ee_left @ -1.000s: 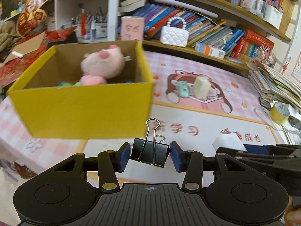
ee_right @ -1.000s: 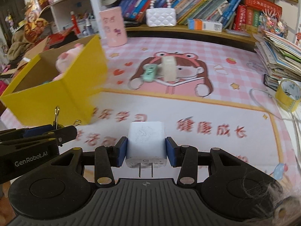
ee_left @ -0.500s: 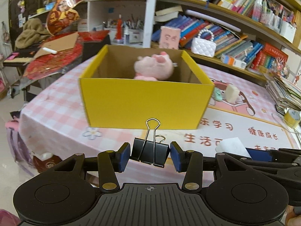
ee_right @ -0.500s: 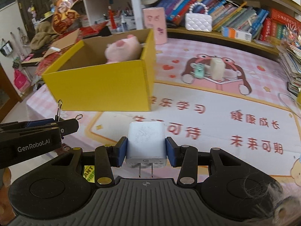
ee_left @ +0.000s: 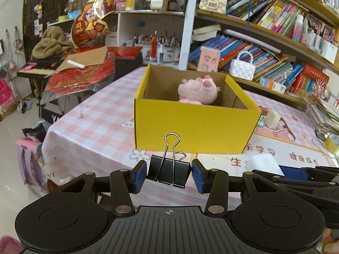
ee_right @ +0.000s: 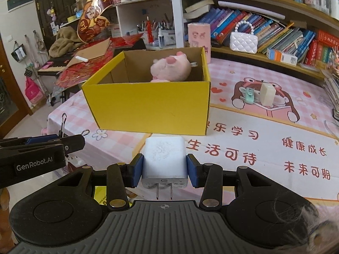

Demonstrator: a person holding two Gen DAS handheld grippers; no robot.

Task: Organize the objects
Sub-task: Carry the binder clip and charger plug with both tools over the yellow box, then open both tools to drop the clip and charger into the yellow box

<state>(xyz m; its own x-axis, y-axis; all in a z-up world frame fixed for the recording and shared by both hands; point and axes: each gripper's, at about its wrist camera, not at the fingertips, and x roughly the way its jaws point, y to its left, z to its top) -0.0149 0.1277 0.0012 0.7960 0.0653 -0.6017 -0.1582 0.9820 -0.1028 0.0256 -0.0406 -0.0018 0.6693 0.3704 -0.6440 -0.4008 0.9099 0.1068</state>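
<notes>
Centrally on the tabletop [ee_right: 264,158] stands an open yellow cardboard box [ee_right: 148,103], its brown inside showing above the near wall. Inside it a pink plush toy [ee_right: 170,68] leans toward the back right corner, and the rest of the box floor is hidden behind the front wall. Beyond the box's right side, on the pink cartoon mat [ee_right: 281,97], a small mint-green object [ee_right: 249,95] lies just beside an upright cream block [ee_right: 266,94], both well apart from the box. The left claw [ee_left: 168,173] is clamped on a black binder clip [ee_left: 168,172], its blue pads pressing the clip's two ends and the wire handles sticking up; it hangs in front of the box's near wall, above the tabletop's near edge, with floor and bags visible below to the left. The right claw [ee_right: 164,169] is clamped on a white charger plug [ee_right: 164,159], whose two metal prongs point back toward the camera, and it hangs over the printed mat in front of the box's near right corner. Both claws sit side by side, close together. To the right the mat lies mostly bare as far as a stack of books [ee_right: 332,93] at the edge, while a bookshelf [ee_right: 275,36] closes the far side behind the box.
</notes>
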